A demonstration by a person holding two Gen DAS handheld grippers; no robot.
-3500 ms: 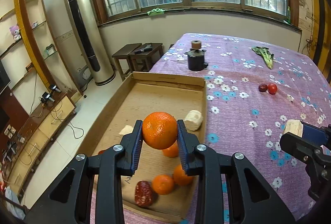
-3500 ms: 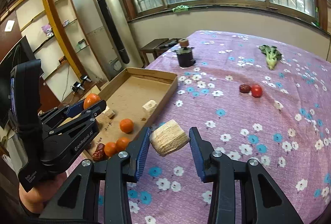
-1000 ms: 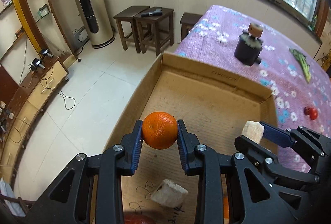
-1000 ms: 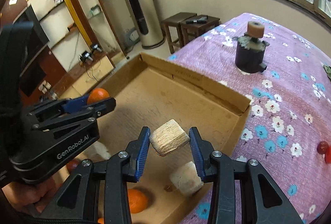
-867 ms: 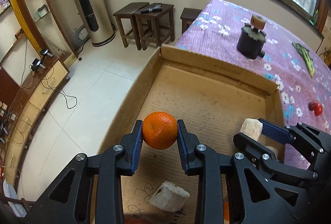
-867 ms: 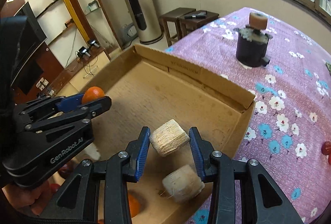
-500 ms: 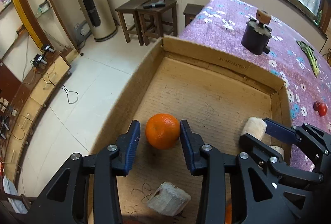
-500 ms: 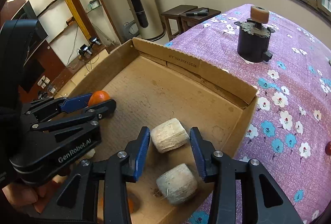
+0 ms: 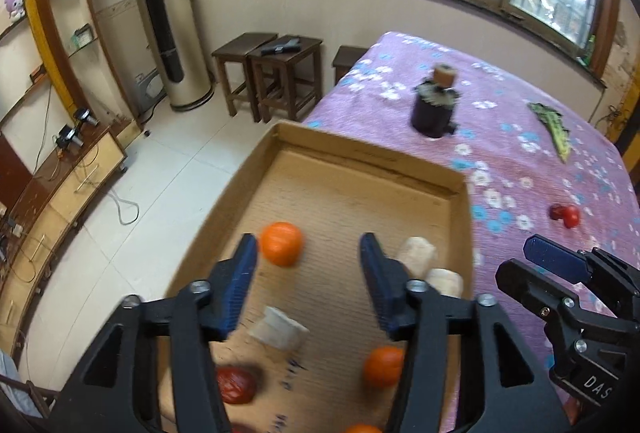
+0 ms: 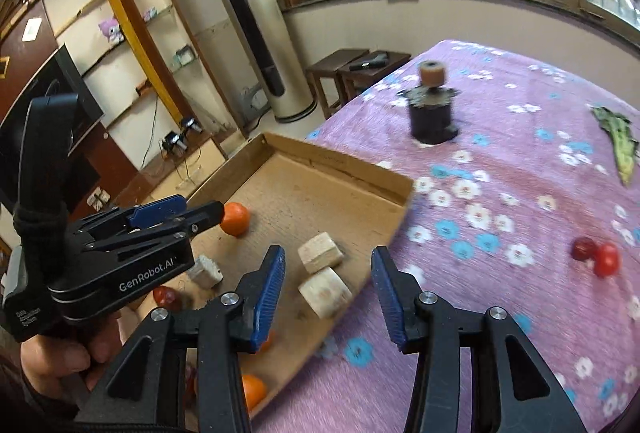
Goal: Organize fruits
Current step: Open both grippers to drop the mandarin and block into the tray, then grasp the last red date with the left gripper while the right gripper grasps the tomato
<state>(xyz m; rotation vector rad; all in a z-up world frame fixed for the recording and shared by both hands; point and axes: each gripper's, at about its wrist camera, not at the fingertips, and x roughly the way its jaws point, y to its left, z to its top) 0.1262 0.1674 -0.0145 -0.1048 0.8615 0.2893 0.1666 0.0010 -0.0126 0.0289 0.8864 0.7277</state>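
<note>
Left wrist view shows the left claw (image 9: 306,275) spread wide and empty above the box (image 9: 360,149). Just beyond its left finger an orange (image 9: 281,243) lies on the cardboard floor, loose, touching nothing. Right wrist view shows the right claw (image 10: 326,287) also gaping with nothing between its pads, hanging over the box's near corner. Two pale chunks (image 10: 322,271) lie side by side just past its left finger, inside the box by the right wall.

Further out, the box holds a third pale piece (image 9: 278,327), a dark red fruit (image 9: 236,385) and more oranges (image 9: 383,366) toward the near end. Most of the sorting looks done.

Out on the purple cloth (image 10: 500,137), two small red fruits (image 10: 596,255) sit touching each other, well apart from the box; these seem the obvious items left. A green vegetable (image 10: 618,145) and a dark pot (image 10: 432,117) stand farther back; whether the vegetable belongs to the job I cannot tell.
</note>
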